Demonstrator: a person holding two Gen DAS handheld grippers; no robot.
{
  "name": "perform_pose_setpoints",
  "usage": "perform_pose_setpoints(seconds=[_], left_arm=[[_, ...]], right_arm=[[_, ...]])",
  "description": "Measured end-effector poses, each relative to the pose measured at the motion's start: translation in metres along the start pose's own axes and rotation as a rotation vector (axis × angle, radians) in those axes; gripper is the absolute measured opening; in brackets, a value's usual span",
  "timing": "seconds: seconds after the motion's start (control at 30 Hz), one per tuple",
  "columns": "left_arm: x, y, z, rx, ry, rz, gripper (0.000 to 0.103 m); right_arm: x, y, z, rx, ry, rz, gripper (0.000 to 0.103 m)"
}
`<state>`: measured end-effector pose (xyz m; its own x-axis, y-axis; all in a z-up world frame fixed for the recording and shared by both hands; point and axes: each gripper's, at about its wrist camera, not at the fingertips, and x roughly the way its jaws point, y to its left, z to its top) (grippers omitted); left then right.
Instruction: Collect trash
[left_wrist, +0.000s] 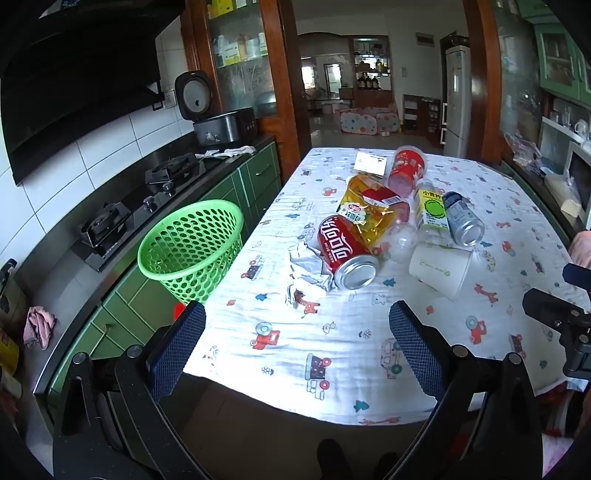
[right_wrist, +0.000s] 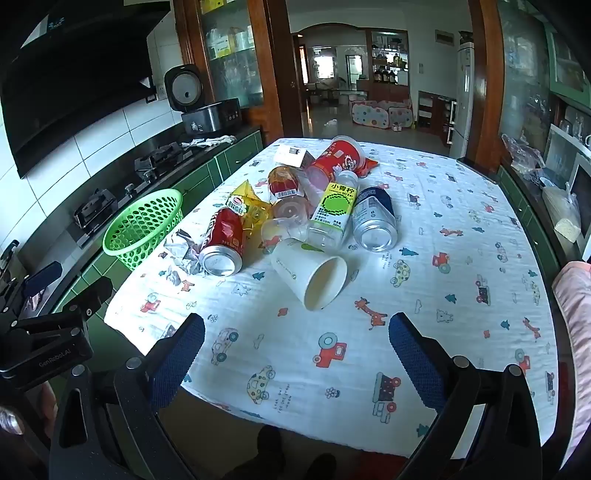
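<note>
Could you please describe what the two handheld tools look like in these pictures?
Both match: the left tool and the right tool each have two blue textured pads on black linkage arms with silver rivets. The left tool's black body bears small pale lettering.

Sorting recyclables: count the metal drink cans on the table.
2. The red cola can lies at the pile's left beside crumpled paper; the blue-and-silver can lies at its right. Others may be hidden.
</note>
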<state>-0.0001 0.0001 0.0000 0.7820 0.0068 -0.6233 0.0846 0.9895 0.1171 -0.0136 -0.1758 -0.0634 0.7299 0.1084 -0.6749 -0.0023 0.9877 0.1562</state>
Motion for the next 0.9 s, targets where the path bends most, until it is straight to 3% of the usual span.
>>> perform_pose_setpoints(seconds=[0.9], left_arm=[[-0.0061, 0.0005, 0.0018, 0.000, -0.017, 0.015, 0.098]], right_arm=[[-0.0003, 0.0029, 0.0004, 0.000, -0.001, 0.000, 0.097]])
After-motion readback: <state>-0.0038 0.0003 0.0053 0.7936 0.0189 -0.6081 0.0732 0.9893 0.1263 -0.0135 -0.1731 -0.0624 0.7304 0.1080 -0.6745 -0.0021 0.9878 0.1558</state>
